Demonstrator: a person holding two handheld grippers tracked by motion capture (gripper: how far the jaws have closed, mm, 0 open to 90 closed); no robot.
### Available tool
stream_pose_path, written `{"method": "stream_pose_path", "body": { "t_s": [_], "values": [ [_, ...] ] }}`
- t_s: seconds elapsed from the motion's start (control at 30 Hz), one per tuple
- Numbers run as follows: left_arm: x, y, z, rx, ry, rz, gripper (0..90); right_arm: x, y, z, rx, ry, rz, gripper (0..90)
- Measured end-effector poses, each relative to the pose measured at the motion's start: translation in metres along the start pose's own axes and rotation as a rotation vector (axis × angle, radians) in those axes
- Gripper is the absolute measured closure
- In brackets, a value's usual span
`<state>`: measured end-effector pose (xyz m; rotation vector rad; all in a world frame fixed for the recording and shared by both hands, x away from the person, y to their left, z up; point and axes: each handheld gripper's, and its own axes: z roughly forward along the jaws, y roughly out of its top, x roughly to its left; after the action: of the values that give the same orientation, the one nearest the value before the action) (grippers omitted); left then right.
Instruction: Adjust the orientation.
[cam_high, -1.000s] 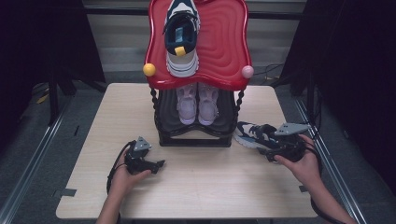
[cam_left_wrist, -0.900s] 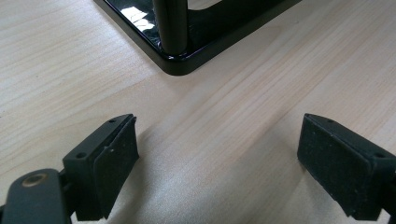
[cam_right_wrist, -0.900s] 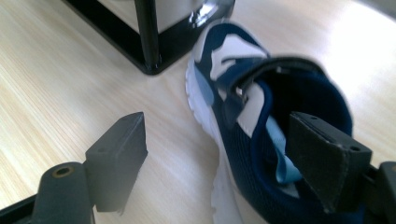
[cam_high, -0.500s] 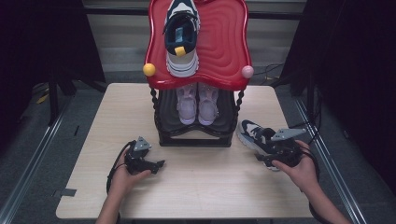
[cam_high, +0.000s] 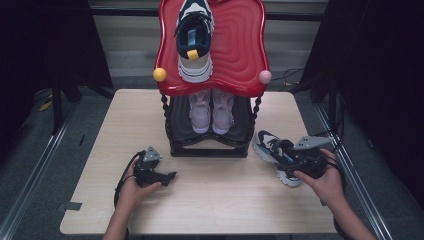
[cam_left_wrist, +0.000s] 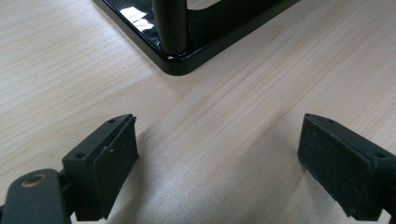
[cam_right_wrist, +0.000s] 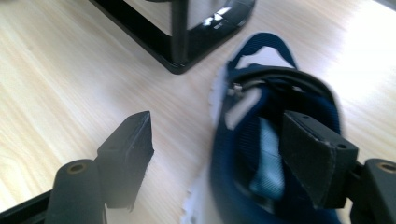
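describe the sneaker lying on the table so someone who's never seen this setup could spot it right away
Start at the two-tier shoe rack with the red wavy top at the back of the wooden table. Just off the rack's right foot, by the right tool, lies the sneaker. It is navy and white like the shoe on the red top, but it alone sits on the tabletop, unlike the pale pair below.

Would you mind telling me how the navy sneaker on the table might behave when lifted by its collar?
The navy sneaker probably bends at its padded collar, so its toe may droop. Its chunky sole suggests modest weight, likely tilting it. The right tool straddles one collar wall.
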<state>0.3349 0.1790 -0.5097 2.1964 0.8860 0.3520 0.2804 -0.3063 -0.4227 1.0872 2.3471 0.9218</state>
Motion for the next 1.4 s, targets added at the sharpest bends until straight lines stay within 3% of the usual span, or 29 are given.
{"method": "stream_pose_path", "body": {
  "t_s": [0.17,0.27,0.6,0.9,1.1,1.4],
  "values": [
    [0.000,0.000,0.000,0.000,0.000,0.000,11.5,-0.006,-0.009,0.001,0.056,0.022,0.017,26.4],
    [0.000,0.000,0.000,0.001,0.001,0.000,11.4,0.001,-0.015,0.004,0.063,0.034,0.005,26.2],
    [0.000,0.000,0.000,0.000,0.000,0.001,11.4,0.016,-0.012,0.007,0.051,0.070,0.013,26.1],
    [0.000,0.000,0.000,0.000,0.000,0.001,11.4,0.021,-0.007,0.013,0.018,0.106,0.058,26.2],
    [0.000,0.000,0.000,0.000,0.000,0.001,11.4,0.025,0.004,0.026,0.002,0.123,0.045,26.4],
    [0.000,0.000,0.000,0.001,0.000,-0.001,11.4,0.031,0.010,0.028,0.063,0.128,0.010,29.3]
  ]
}}
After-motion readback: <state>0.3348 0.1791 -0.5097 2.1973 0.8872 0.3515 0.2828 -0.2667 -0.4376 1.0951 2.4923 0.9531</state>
